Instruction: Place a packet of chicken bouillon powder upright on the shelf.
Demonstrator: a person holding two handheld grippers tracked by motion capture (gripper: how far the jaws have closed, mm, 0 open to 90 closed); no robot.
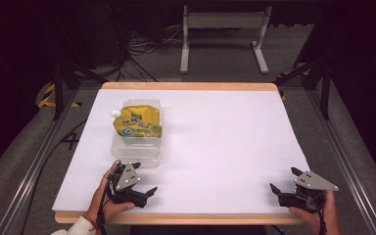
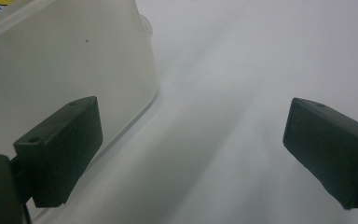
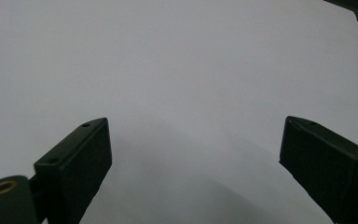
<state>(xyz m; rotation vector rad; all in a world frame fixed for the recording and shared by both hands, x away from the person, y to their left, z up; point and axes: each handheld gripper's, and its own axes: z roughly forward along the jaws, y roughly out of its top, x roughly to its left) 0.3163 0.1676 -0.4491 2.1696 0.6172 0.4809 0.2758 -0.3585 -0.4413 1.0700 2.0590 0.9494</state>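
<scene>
The yellow, printed spouted drink pouch point(image 1: 138, 123) is lying on top of the clear, lidded rectangular plastic container point(image 1: 136, 149), which is sitting on the left half of the white-covered tabletop point(image 1: 225, 142). The pouch's long axis is running roughly across the tabletop, with its small white cap point(image 1: 114, 113) pointing to the left.

The left claw point(image 1: 144, 181) is resting at the near edge just beside the container's near end, so the pouch is lying straight ahead of it and a little higher, up on the lid. In the left gripper view the container's translucent wall point(image 2: 70, 60) is standing close beside the left-hand jaw, while the jaws are spread wide with nothing between them.

The right claw point(image 1: 285, 180) is sitting at the near right corner, well apart from the container, its jaws likewise gaping wide and holding nothing over bare white surface.

Judging from this, the left claw is clearly the nearer one, and reaching the pouch is probably calling for a short forward, upward move.
</scene>
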